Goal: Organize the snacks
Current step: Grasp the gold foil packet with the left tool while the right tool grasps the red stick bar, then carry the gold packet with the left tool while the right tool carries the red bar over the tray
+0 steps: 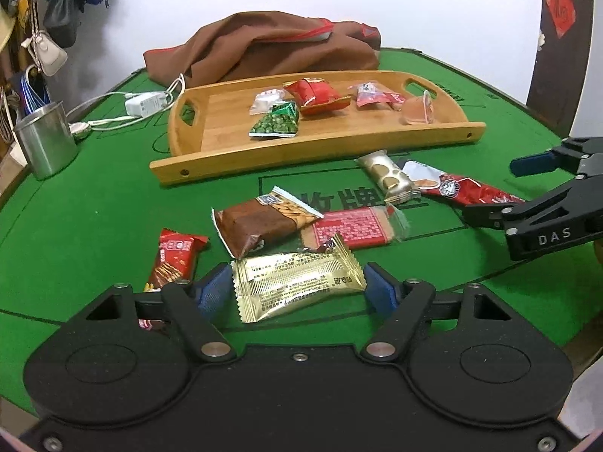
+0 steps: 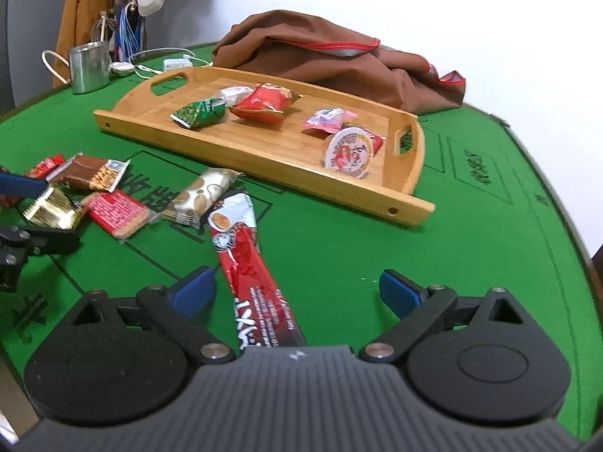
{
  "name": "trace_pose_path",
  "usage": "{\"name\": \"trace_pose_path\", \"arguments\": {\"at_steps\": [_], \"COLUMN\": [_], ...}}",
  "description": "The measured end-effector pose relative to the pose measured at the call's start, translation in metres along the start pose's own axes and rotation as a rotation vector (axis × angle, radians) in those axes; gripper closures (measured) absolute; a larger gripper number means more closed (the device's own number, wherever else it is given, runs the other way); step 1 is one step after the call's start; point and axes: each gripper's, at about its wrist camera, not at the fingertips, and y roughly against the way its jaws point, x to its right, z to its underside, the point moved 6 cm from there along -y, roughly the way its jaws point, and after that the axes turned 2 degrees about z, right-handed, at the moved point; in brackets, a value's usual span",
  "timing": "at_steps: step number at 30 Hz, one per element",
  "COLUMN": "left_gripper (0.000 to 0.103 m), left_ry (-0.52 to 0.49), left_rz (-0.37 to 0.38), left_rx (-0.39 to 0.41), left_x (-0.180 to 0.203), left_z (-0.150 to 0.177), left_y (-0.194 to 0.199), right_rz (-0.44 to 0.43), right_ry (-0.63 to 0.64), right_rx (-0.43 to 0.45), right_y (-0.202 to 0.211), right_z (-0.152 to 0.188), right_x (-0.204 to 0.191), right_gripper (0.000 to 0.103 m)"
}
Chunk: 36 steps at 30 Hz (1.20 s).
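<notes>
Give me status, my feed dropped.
Left gripper straddling gold packet, grip unclear. Right gripper open over long red stick. Tray ahead, path clear.

The tray (image 1: 377, 143) carries five snacks (image 1: 316, 96). Six more snacks (image 1: 264, 224) lie on the desk (image 1: 94, 226) (one partly hidden). There are one cup (image 1: 45, 143), one charger (image 1: 145, 103) and one brown cloth (image 1: 264, 47).

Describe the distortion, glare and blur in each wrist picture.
Left wrist view: fisheye bends the wooden tray and the green felt table; glare on the gold foil snack packet. Right wrist view: same curving, dark corners; the round foil-lidded cup looks slightly blurred; the white wall is overexposed.
</notes>
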Motion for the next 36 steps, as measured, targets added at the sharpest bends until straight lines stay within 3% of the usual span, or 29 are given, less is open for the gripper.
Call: {"name": "trace_pose_path", "arguments": {"at_steps": [2, 6, 7, 10, 12, 15, 17, 27, 36], "left_gripper": [0.038, 0.039, 0.047, 0.048, 0.048, 0.049, 0.049, 0.049, 0.049], "left_ry": [0.016, 0.013, 0.009, 0.011, 0.012, 0.011, 0.011, 0.036, 0.083], "left_rz": [0.017, 0.022, 0.022, 0.031, 0.034, 0.032, 0.036, 0.046, 0.017], "left_rx": [-0.001, 0.000, 0.000, 0.001, 0.006, 0.019, 0.028, 0.058, 0.121], "left_x": [0.001, 0.004, 0.006, 0.008, 0.009, 0.010, 0.011, 0.007, -0.012], "left_z": [0.000, -0.001, -0.001, -0.002, -0.004, -0.006, -0.008, -0.023, -0.061], "left_y": [0.001, 0.002, 0.002, 0.003, 0.005, 0.007, 0.009, 0.014, 0.012], "right_rz": [-0.028, -0.068, -0.075, -0.093, -0.091, -0.090, -0.076, -0.074, -0.051], "right_ry": [-0.009, -0.017, -0.025, -0.063, -0.058, -0.052, -0.051, -0.131, -0.191], "right_rx": [-0.004, 0.000, 0.001, -0.002, 0.001, 0.002, 0.002, 0.031, 0.099], "right_y": [-0.001, -0.004, -0.005, -0.006, -0.006, -0.005, -0.003, 0.013, 0.026], "right_z": [-0.001, -0.004, -0.005, -0.008, -0.010, -0.011, -0.012, -0.020, -0.043], "right_x": [-0.002, -0.007, -0.008, -0.007, -0.009, -0.013, -0.013, 0.002, 0.025], "right_gripper": [0.007, 0.015, 0.018, 0.031, 0.051, 0.070, 0.075, 0.077, 0.078]}}
